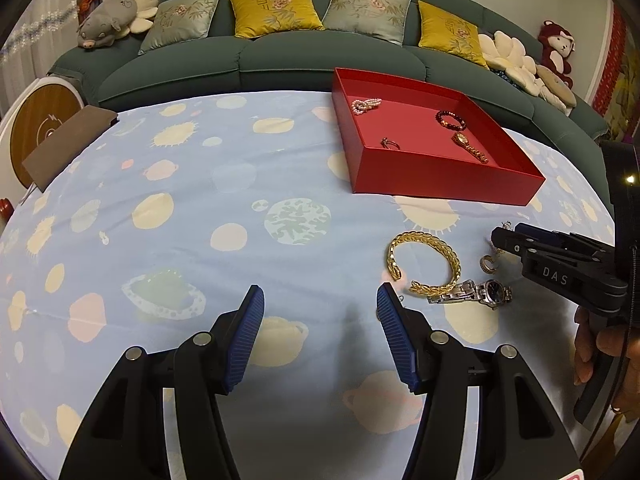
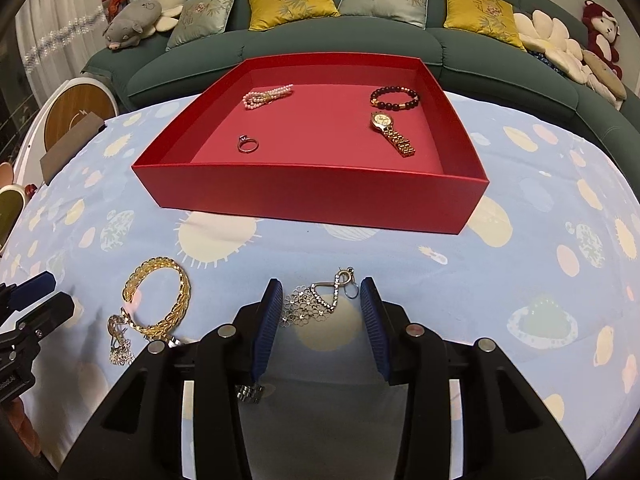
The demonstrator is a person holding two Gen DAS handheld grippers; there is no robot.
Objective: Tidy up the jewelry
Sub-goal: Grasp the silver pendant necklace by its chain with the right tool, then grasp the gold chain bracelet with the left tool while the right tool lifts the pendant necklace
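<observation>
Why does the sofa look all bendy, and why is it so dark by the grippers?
Left wrist view: the fisheye lens curves the sofa and leaves black corners; the left gripper casts a soft shadow on the cloth. Right wrist view: same bending, so the red box looks warped, and shadow darkens the cloth under the open right gripper.

My left wrist camera looks forward along my left gripper (image 1: 320,320), low over the tablecloth (image 1: 180,240), with the red tray (image 1: 440,184) ahead to the right. My right wrist camera sits nearer the red tray (image 2: 312,196), facing it squarely over my right gripper (image 2: 320,316). Both views share the tray, the gold bangle (image 1: 424,264) (image 2: 160,300) and the sofa (image 1: 280,64) (image 2: 340,40) behind. Each view catches the other gripper at its edge.
</observation>
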